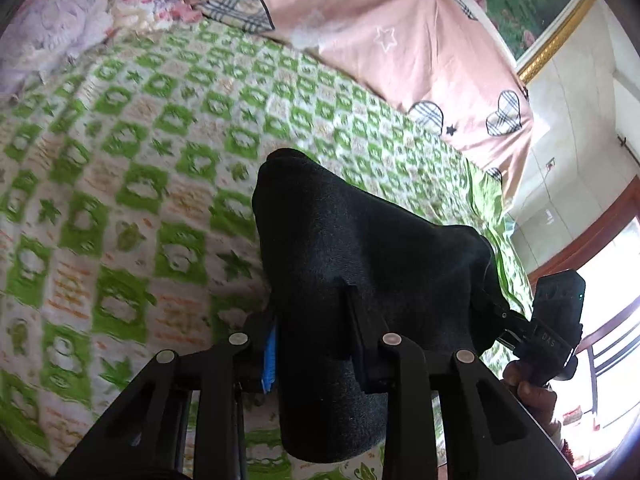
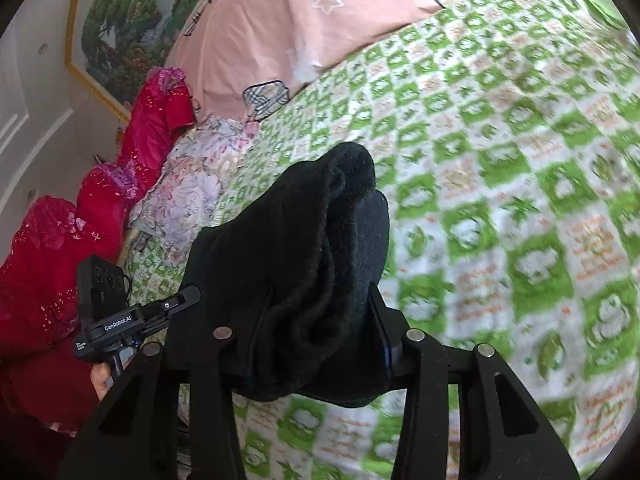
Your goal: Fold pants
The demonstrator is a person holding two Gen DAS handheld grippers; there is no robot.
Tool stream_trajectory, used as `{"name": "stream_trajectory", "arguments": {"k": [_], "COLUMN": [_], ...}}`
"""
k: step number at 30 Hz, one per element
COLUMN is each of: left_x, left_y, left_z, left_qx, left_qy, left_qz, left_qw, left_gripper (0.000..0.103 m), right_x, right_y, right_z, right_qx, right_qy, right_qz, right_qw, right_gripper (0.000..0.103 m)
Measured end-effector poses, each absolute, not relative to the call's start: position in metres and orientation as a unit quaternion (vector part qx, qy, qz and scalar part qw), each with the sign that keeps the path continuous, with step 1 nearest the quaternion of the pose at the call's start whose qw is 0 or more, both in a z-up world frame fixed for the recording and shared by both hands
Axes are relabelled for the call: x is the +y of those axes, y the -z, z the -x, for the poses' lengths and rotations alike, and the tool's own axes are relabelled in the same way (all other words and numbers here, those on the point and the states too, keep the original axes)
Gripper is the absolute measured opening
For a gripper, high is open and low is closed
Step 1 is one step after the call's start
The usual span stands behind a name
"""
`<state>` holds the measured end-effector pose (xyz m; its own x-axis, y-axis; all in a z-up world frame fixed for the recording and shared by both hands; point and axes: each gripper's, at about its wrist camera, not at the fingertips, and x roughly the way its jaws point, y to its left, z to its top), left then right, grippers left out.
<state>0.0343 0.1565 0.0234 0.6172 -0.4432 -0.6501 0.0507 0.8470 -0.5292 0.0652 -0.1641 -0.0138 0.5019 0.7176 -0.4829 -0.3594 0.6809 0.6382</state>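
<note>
Black pants [image 1: 360, 264] are lifted above the bed, stretched between my two grippers. My left gripper [image 1: 316, 316] is shut on one bunched end of the pants, which drape over and hide most of the fingers. My right gripper [image 2: 320, 312] is shut on the other end of the pants [image 2: 304, 264], thick folds of cloth bulging out between the fingers. The right gripper also shows at the right edge of the left wrist view [image 1: 500, 312], clamped on the cloth. The left gripper also shows at the left of the right wrist view [image 2: 188, 296].
A green and white checked bedsheet [image 1: 140, 160] covers the bed below. A pink quilt with plaid hearts [image 1: 380, 40] lies at the far side. Floral bedding [image 2: 188, 184] and red bedding [image 2: 60, 248] lie beside it. A framed picture [image 2: 120, 20] hangs on the wall.
</note>
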Motion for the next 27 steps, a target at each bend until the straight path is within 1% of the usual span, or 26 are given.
{"name": "stream_trajectory", "arguments": {"k": [7, 13, 18, 24, 27], "left_x": [0.201, 0.239, 0.264, 0.275, 0.276], "left_y": [-0.045, -0.051, -0.041, -0.026, -0.018], "left_z": [-0.041, -0.054, -0.067, -0.075, -0.076], "left_qx": [0.392, 0.379, 0.388, 0.400, 0.406], "left_qy": [0.100, 0.054, 0.029, 0.015, 0.013], "left_qz": [0.230, 0.233, 0.232, 0.234, 0.234], "left_qw": [0.885, 0.894, 0.891, 0.886, 0.883], "left_gripper": [0.029, 0.029, 0.029, 0.029, 0.031], "right_x": [-0.118, -0.072, -0.045, -0.032, -0.033], "right_y": [0.004, -0.001, 0.004, 0.019, 0.026], "right_z": [-0.099, -0.129, -0.149, -0.157, -0.161], "right_qx": [0.378, 0.382, 0.393, 0.410, 0.418], "right_qy": [-0.356, -0.379, -0.385, -0.378, -0.373], "right_qz": [-0.225, -0.210, -0.200, -0.192, -0.195], "right_qw": [0.824, 0.816, 0.811, 0.808, 0.805], "right_gripper": [0.045, 0.045, 0.045, 0.045, 0.048]}}
